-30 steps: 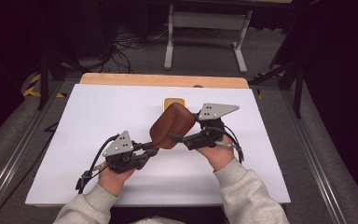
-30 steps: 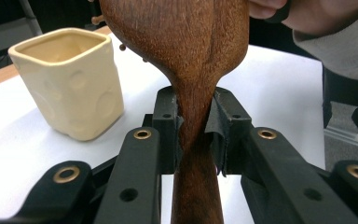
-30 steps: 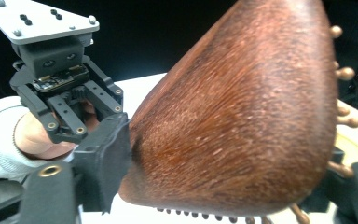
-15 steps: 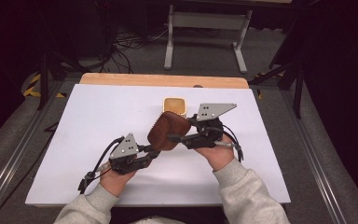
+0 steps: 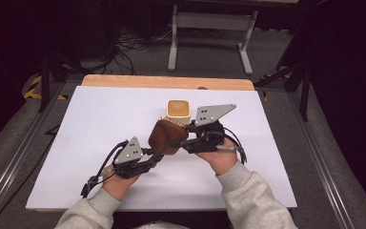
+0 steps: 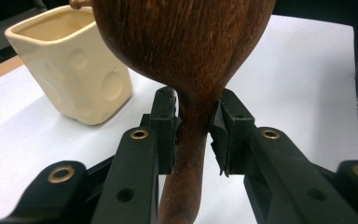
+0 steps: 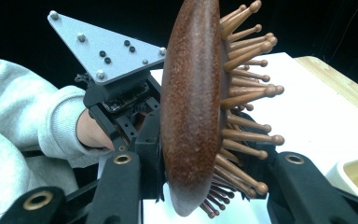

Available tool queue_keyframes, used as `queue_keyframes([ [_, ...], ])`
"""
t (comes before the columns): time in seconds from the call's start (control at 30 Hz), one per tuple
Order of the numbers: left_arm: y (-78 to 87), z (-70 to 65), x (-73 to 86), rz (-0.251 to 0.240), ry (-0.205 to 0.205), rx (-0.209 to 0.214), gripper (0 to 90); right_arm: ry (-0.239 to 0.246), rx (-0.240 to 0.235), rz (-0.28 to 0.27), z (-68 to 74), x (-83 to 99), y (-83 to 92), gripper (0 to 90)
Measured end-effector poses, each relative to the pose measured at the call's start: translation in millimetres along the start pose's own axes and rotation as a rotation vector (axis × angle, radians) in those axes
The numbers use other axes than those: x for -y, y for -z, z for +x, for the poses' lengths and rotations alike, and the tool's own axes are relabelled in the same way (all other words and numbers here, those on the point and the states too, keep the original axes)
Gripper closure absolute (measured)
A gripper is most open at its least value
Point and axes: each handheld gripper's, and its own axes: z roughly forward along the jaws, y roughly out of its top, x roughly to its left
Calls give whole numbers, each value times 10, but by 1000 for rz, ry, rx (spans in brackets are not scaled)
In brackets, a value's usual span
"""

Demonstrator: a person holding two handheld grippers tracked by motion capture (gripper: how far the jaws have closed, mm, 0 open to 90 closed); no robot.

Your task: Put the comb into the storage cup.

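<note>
Both grippers pinched the wooden hairbrush [image 5: 166, 137]: your left gripper [image 5: 153, 159] clamped its handle, your right gripper [image 5: 180, 142] its head, apparently steadying it beside the cream cup [image 5: 178, 108].

The hairbrush [image 6: 186, 51] is dark grained wood with wooden pins; the cup [image 6: 70, 65] is smooth cream ceramic with dimples.

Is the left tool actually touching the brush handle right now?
Touching. In the left gripper view, the left tool has both jaws pressed flush against the wooden hairbrush handle's narrow neck, no gap either side.
</note>
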Motion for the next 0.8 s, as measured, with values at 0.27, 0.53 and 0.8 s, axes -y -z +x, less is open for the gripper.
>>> queue_keyframes([
  [0.27, 84, 46, -17, -39, 38, -6, 271, 27, 16, -2, 18, -104, 43, 599],
  [0.53, 179, 117, -25, -66, 62, -7, 34, 52, 39, -10, 6, -264, 133, 598],
  [0.8, 337, 207, 2, -98, 72, -26, 19, 68, 64, -7, -61, -440, 210, 597],
])
